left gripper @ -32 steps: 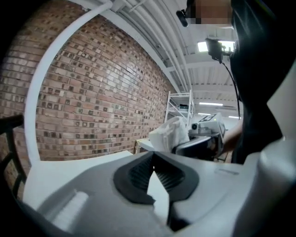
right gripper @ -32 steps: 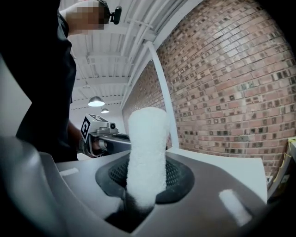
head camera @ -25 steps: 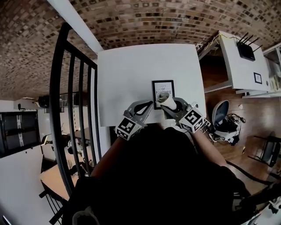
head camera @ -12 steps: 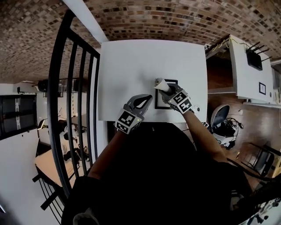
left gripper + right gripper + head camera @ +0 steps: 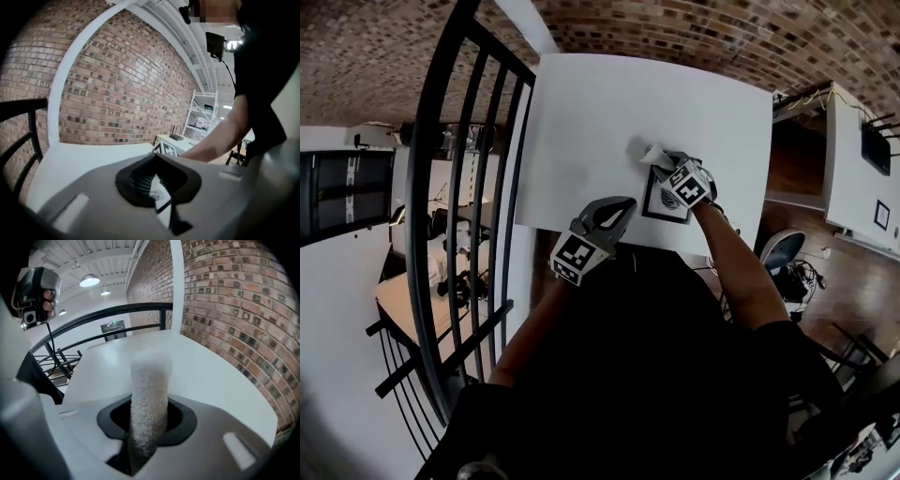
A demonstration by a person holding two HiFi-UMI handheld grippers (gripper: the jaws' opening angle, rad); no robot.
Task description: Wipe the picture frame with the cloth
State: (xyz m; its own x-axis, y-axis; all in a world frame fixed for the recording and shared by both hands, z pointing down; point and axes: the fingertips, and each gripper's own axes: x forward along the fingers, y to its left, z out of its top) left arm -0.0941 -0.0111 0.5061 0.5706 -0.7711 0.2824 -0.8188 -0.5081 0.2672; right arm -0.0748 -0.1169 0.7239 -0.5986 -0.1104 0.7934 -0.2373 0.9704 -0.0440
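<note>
Cloth, rolled into a nubbly pale wad, stands pinched between the jaws of my right gripper, which hangs over the far left corner of the frame. The frame lies flat on the white table, near its front edge: a small rectangle with a thin black border round a pale print. Whether the cloth touches that corner, I cannot tell. My left gripper hovers at the table's front edge, just left of the frame, jaws pressed together on nothing. By my judgement the frame is light, stiff and smooth-faced, so it may skate on the slick tabletop under a firm stroke; if it has a glass front, which the views do not settle, it is fragile too. The place to steady it is the border, at a near corner, not the face. The cloth is soft and springy, and it will bend and spread rather than scratch.
</note>
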